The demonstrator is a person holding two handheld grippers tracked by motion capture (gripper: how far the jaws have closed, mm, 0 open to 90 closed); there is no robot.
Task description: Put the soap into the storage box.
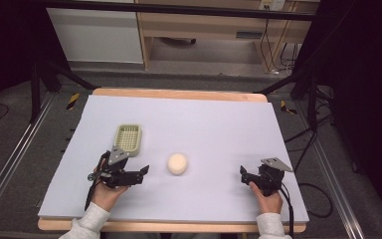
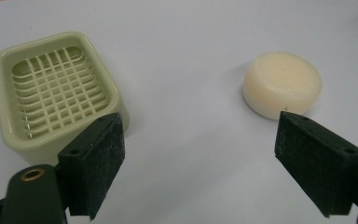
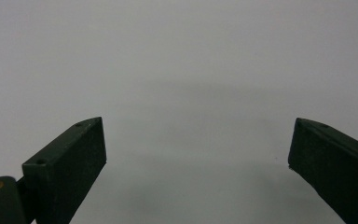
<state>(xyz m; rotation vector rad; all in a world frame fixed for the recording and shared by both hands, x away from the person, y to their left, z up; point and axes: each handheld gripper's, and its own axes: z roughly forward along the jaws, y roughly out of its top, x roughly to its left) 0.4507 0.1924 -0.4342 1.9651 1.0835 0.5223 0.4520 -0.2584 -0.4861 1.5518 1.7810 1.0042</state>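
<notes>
Soap puck (image 2: 282,84) is lying on the desk (image 1: 219,124) right of the ribbed dish (image 2: 56,88); left tool (image 2: 198,156) is hovering, spread wide, near both. Right tool (image 3: 196,168) is idling agape. Best straddling the puck squarely before closing.

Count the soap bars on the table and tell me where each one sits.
1. The soap bar lies flat on the table, near the middle, just right of the soap dish and apart from it, ahead of the open left tool. The dish's grid is empty.
</notes>
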